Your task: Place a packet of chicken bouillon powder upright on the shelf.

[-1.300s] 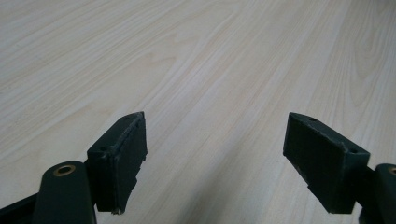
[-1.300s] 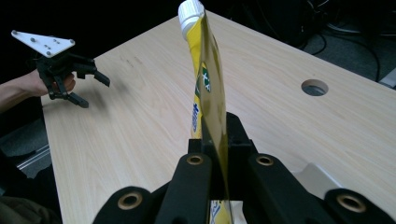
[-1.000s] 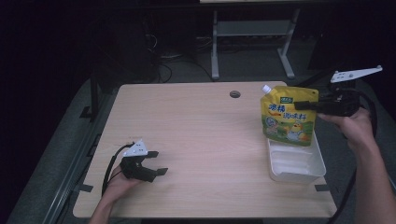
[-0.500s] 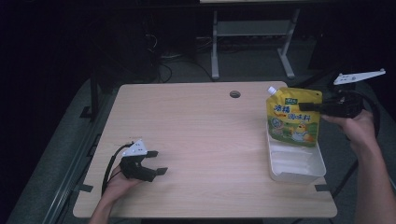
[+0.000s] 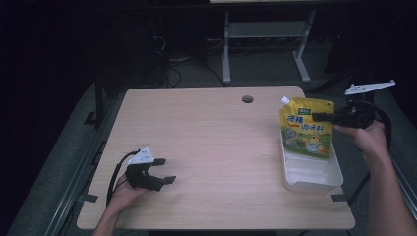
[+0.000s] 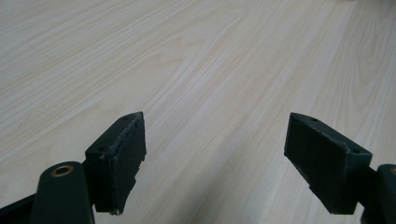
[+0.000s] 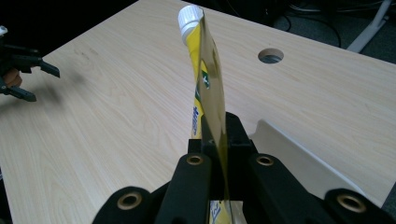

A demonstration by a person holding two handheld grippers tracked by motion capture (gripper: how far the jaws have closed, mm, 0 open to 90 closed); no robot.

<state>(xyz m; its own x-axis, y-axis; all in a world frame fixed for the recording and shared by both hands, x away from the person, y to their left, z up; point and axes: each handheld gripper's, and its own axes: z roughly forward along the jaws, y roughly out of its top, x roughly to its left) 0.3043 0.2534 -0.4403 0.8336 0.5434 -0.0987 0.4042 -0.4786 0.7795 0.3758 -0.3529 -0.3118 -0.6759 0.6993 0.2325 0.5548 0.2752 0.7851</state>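
Observation:
A yellow spouted pouch [image 5: 306,129] with a white cap hangs upright over the white tray [image 5: 314,178] at the table's right edge, its bottom just inside the tray. My right gripper [image 5: 319,117] is shut on the pouch's upper right edge. In the right gripper view the thin pouch [image 7: 205,88] stands edge-on, pinched between the black jaws of my right gripper [image 7: 215,133]. My left gripper [image 5: 164,170] rests low on the table near the front left corner, held by a hand. Its jaws stand wide apart over bare wood, so my left gripper [image 6: 212,154] is open with nothing between them.
The light wooden table [image 5: 211,147] has a round cable hole [image 5: 247,99] near its far edge. Behind the table a metal stand [image 5: 265,34] and cables sit on the dark floor. The left gripper [image 7: 28,77] shows far off in the right gripper view.
The right gripper has lowered the pouch toward the tray and shifted it slightly right. The left gripper has stayed where it was.

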